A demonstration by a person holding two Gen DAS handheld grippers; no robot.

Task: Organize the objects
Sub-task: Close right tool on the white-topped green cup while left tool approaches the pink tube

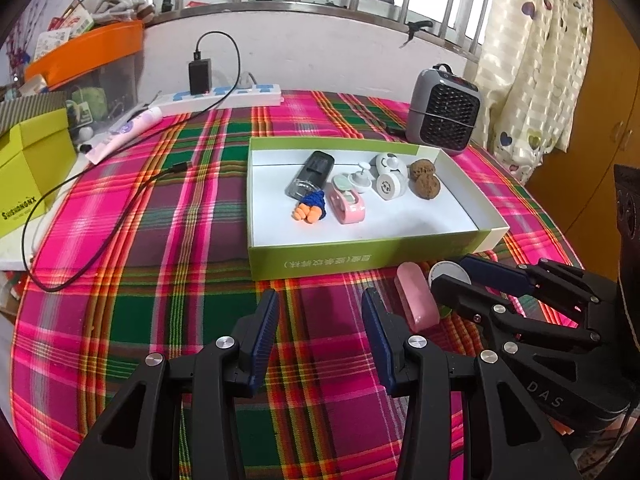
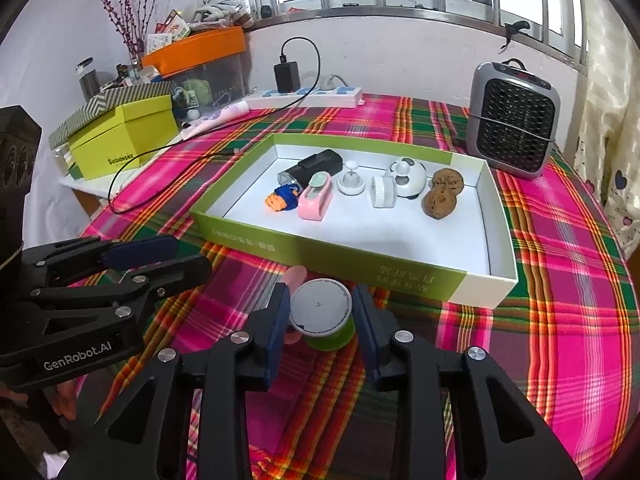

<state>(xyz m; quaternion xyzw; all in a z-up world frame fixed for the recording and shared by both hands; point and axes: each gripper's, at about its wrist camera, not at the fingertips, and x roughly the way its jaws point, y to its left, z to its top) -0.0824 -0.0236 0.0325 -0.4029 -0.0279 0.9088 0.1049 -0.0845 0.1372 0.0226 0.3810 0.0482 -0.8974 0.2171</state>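
A green-and-white box lid point(image 1: 360, 258) point(image 2: 400, 276) lies on the plaid cloth and holds several small items: a black case point(image 1: 310, 174), a pink clip point(image 1: 348, 200), white round pieces point(image 1: 386, 178) and two brown walnuts point(image 1: 424, 178). In front of it lie a pink case point(image 1: 416, 298) and a round green container with a white lid point(image 2: 320, 312). My right gripper point(image 2: 322, 322) is open, its fingers on either side of the round container. My left gripper point(image 1: 320, 336) is open and empty over the cloth, left of the pink case.
A grey fan heater point(image 1: 442, 114) stands behind the lid at the right. A power strip point(image 1: 224, 94) with a black charger and cable point(image 1: 100, 236) lies at the back left. Yellow-green boxes point(image 2: 120, 140) and an orange bin point(image 2: 196, 50) stand at the left.
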